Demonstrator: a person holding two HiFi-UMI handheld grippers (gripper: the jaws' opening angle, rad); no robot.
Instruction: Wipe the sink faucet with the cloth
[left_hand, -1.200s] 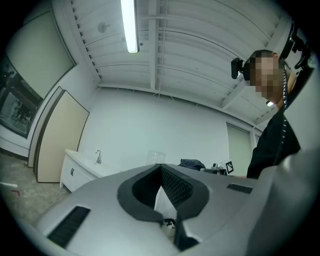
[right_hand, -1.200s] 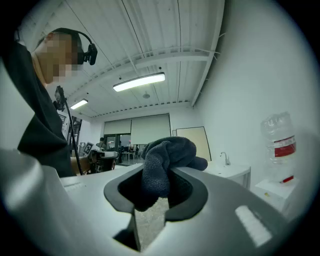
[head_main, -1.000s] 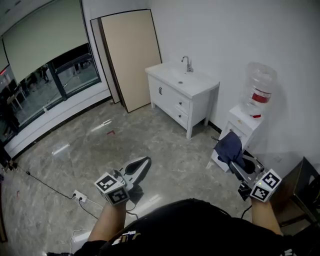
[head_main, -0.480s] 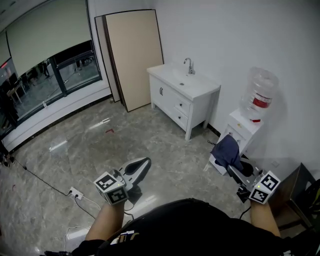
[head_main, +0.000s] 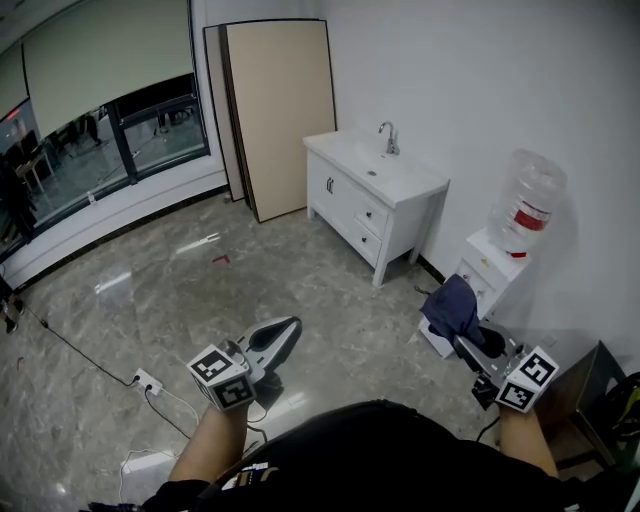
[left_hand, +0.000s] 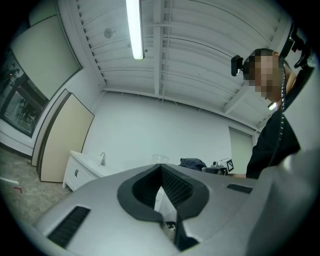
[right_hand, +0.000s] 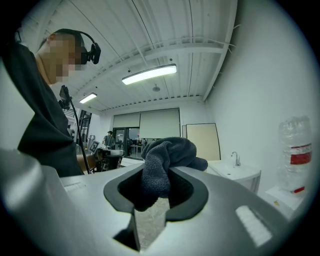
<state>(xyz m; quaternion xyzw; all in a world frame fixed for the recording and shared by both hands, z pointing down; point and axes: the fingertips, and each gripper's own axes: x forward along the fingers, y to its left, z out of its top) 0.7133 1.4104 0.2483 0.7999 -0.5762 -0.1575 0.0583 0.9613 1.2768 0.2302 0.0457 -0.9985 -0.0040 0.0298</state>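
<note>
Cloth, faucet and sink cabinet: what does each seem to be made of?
Cloth: dark blue-grey knitted or terry fabric, matte; a nubby weave shows in the right gripper view.
Faucet: silvery metal, likely chromed, by its bright sheen.
Sink cabinet: smooth white panels, painted wood or laminate; cannot tell which.

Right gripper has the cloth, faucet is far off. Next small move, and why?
Probably step toward the sink, right gripper leading: the cloth is clamped in it, but the faucet stands far beyond both grippers. The left gripper is shut, empty.
</note>
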